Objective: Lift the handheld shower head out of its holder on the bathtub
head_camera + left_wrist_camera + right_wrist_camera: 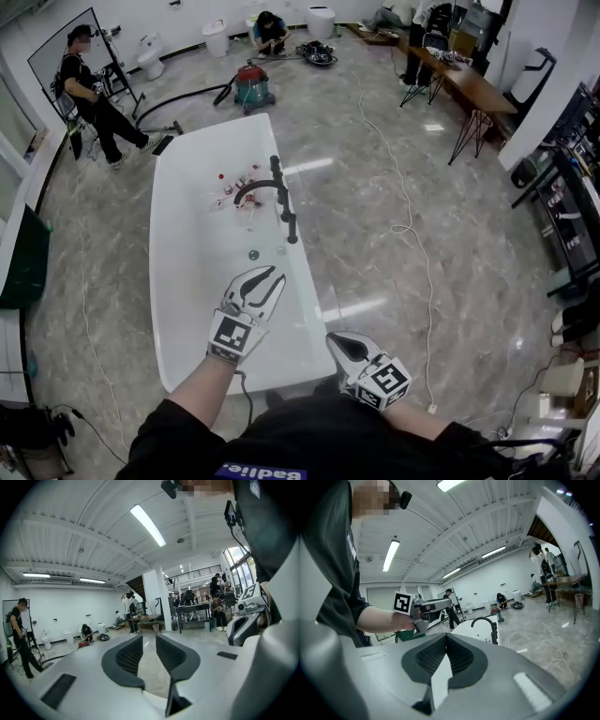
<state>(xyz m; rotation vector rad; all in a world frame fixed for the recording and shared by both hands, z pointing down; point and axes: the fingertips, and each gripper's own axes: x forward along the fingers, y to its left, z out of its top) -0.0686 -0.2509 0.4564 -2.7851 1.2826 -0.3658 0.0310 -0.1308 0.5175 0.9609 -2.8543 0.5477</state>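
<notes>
A white bathtub lies ahead of me, with a black tap set on its right rim. The curved black spout arches over the tub, and short black uprights stand along the rim. The nearest upright may be the handheld shower head, but I cannot tell for certain. My left gripper hovers over the tub's near end, short of the taps. Its jaws stand a little apart with nothing between them. My right gripper is held low by the tub's near right corner, shut and empty. The spout shows beyond it.
Small red and white items lie in the tub near a drain. A white cable runs over the marble floor at right. A red vacuum, toilets, people and a long table are further back.
</notes>
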